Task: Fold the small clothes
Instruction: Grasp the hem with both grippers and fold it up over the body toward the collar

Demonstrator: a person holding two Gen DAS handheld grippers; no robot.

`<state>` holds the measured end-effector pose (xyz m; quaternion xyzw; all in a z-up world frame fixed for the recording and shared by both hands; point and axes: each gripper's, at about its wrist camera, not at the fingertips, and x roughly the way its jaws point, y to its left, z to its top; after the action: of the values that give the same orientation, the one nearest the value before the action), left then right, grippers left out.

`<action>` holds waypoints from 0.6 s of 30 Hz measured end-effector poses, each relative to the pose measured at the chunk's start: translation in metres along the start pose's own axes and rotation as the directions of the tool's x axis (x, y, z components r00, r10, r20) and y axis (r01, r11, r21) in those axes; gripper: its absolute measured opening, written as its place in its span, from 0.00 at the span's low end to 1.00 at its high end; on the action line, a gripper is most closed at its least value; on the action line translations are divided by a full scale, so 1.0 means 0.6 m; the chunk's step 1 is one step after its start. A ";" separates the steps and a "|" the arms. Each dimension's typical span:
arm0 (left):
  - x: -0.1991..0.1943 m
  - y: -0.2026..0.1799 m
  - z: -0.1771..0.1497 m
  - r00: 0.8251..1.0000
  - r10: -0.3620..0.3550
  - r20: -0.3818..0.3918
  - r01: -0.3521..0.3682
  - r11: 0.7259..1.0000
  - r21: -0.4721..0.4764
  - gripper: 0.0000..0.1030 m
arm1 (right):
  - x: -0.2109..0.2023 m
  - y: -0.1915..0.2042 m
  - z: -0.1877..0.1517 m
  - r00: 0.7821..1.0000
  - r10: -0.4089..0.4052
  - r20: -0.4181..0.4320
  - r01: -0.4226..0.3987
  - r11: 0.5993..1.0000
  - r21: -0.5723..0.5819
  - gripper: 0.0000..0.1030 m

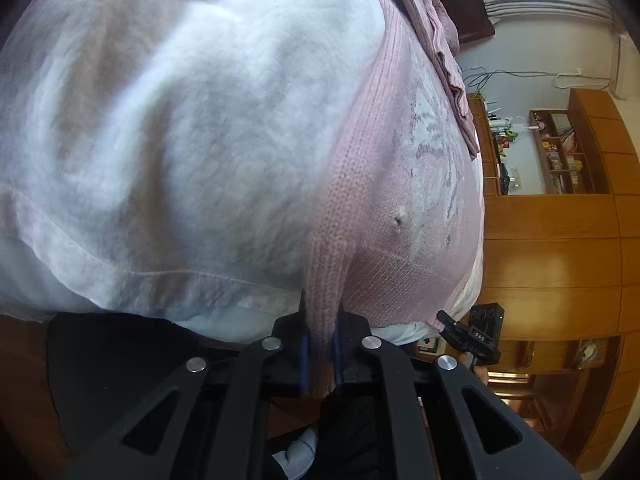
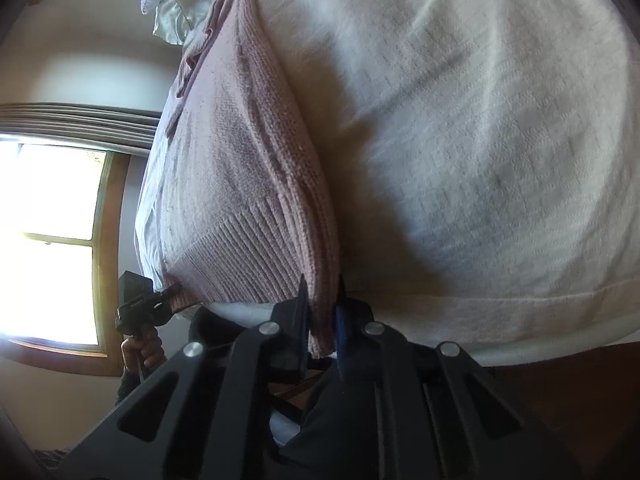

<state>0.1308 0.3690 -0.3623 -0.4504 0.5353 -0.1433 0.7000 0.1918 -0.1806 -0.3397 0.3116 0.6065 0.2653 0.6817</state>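
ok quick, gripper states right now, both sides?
Left gripper: shut on the pink sweater, pinching its knit edge.
Right gripper: shut on the pink sweater too, at the ribbed hem corner.

Pink garment (image 1: 344,240): ribbed knit cloth, matt, coarse. White cloth (image 1: 180,120): soft, fuzzy, matt weave. Left tongs (image 1: 320,344): matt black plastic, shiny metal rivets, blue pads. Right tongs (image 2: 323,332): likewise. Cabinet (image 1: 552,248): smooth glossy wood.

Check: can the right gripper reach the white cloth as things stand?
Probably not freely: the right gripper is shut on the pink knit garment. The white cloth lies right beside it, unobstructed.
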 end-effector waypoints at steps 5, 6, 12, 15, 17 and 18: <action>-0.036 -0.001 -0.027 0.993 -0.103 0.056 0.105 0.994 -0.033 0.07 | -0.054 0.023 -0.023 0.992 0.103 0.076 -0.103 0.995 -0.002 0.07; -0.043 -0.004 -0.033 0.990 -0.122 0.067 0.125 0.992 -0.033 0.07 | -0.064 0.029 -0.028 0.989 0.114 0.090 -0.114 0.993 -0.008 0.07; -0.076 -0.021 -0.065 0.968 -0.226 0.106 0.228 0.974 -0.007 0.07 | -0.125 0.064 -0.058 0.975 0.164 0.152 -0.158 0.986 -0.052 0.06; -0.087 -0.039 -0.077 0.960 -0.256 0.111 0.255 0.967 0.020 0.06 | -0.139 0.085 -0.071 0.972 0.173 0.160 -0.162 0.984 -0.079 0.06; -0.095 -0.052 -0.086 0.956 -0.271 0.112 0.268 0.963 0.041 0.06 | -0.148 0.094 -0.077 0.971 0.176 0.161 -0.162 0.982 -0.097 0.06; -0.101 -0.056 -0.088 0.954 -0.276 0.117 0.272 0.961 0.048 0.06 | -0.151 0.098 -0.080 0.970 0.179 0.164 -0.164 0.981 -0.101 0.06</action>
<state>0.0705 0.3666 -0.2993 -0.5173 0.4212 -0.2194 0.7120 0.1339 -0.2034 -0.2392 0.3548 0.5039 0.3216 0.7189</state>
